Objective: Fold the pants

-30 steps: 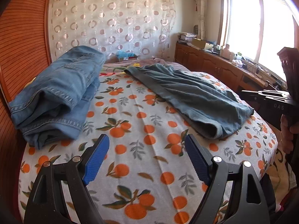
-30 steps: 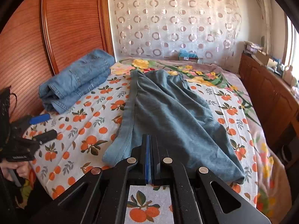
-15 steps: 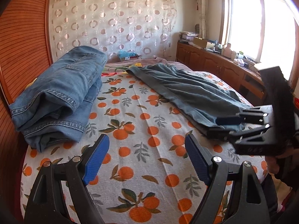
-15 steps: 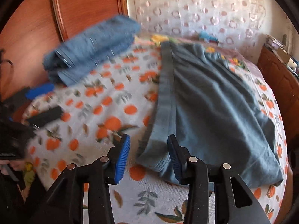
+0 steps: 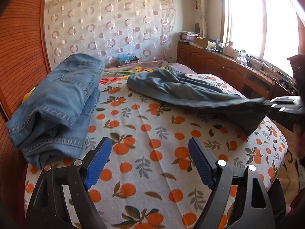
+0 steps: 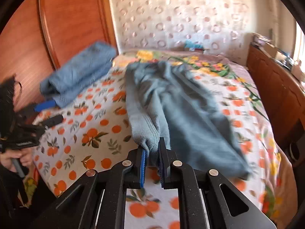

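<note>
On bed [image 5: 152,133], orange-print cover: one pair of grey-blue pants [image 6: 181,103], laid out lengthwise, long axis running from the near edge away toward the patterned curtain [image 5: 106,24] at the far end. Near end of pants raised off the cover; remainder lies flat, somewhat rumpled.

Right gripper [image 6: 152,162]: jaws have just been closing and now stand clamped on the ribbed near corner of the pants, cloth bunched between the blue pads. Seen from the left wrist view, right gripper [image 5: 266,103] sits at the bed's right edge with the fabric pulled taut and lifted from it.

Left gripper [image 5: 150,160]: jaws wide apart, nothing between them, hovering over bare cover at the near edge, well apart from the pants. Pants lie ahead and to its right.

Jeans [image 5: 55,103]: folded stack, left side of bed beside the wooden panel [image 5: 21,43]; apart from the pants.

Judgement: the right gripper is plainly nearer and already holds one near corner. The other near corner lies on the side away from the left gripper, so the fold along the long axis likely turns on the left gripper crossing rightward to reach it.
</note>
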The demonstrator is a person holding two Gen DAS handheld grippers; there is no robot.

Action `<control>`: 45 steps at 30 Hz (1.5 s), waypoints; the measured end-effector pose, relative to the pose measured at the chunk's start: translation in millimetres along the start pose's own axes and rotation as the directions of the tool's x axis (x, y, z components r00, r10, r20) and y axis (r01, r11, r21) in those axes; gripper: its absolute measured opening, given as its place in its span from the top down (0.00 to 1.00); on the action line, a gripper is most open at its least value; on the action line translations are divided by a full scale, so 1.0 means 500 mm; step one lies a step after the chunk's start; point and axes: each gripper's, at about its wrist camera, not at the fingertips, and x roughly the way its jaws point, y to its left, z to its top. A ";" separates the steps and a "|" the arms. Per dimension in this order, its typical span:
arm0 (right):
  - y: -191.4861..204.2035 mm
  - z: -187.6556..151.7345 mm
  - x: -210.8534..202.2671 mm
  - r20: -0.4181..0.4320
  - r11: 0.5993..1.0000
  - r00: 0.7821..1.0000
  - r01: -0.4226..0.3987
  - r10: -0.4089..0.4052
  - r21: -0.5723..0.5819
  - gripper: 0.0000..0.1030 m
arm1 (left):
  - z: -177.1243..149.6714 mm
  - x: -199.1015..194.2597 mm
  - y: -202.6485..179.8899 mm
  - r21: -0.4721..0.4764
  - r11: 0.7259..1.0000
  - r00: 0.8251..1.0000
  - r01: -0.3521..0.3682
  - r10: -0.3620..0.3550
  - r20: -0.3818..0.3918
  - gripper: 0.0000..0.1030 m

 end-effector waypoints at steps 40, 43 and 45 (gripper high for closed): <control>-0.321 -0.122 -0.005 0.008 0.961 0.984 0.175 -0.180 0.215 0.88 | 0.212 0.360 -0.073 0.039 0.962 0.930 0.268 -0.248 -0.271 0.83; -0.314 -0.124 -0.012 0.010 0.962 0.983 0.178 -0.184 0.208 0.88 | 0.213 0.323 -0.079 0.052 0.961 0.936 0.272 -0.252 -0.246 0.93; -0.309 -0.124 -0.019 0.014 0.962 0.983 0.179 -0.185 0.206 0.88 | 0.216 0.299 -0.078 0.065 0.963 0.942 0.260 -0.238 -0.238 0.93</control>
